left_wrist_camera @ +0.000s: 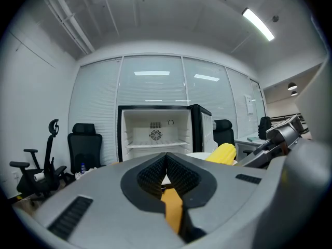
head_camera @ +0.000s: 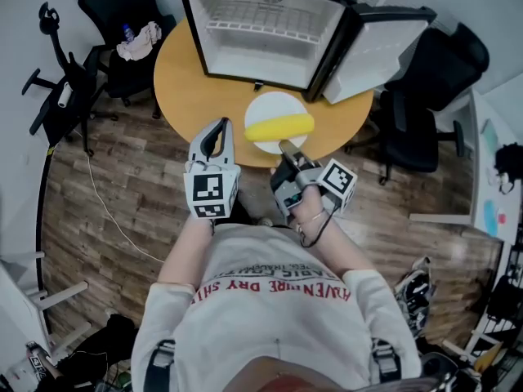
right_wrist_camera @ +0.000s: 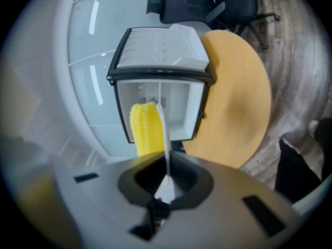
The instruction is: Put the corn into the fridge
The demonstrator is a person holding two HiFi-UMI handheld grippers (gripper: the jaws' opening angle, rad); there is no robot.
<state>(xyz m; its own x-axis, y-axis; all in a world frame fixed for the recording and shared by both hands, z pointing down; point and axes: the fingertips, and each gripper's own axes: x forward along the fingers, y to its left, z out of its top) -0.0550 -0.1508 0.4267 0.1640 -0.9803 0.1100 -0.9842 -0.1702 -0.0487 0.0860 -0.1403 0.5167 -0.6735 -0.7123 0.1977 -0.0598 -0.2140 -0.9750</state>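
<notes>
One plate point(head_camera: 274, 104) with the corn point(head_camera: 279, 126) is mid-frame in the head view, carried short of the open fridge point(head_camera: 261, 23). Left gripper view: left hand-held gripper point(left_wrist_camera: 166, 157) closed, empty. Right gripper view: right hand-held gripper point(right_wrist_camera: 166, 162) clamped on the plate rim. Next, probably: slide it in level.

Round wood worktop point(head_camera: 188, 96) on brown plank floor point(head_camera: 106, 178). Black office chair point(head_camera: 421, 125) off worktop's right edge, another point(head_camera: 114, 6) off its far left edge. Glass partition wall point(left_wrist_camera: 150, 82) behind. Ceiling strip light point(left_wrist_camera: 258, 24) on. White cable point(head_camera: 102, 207) across floor.
</notes>
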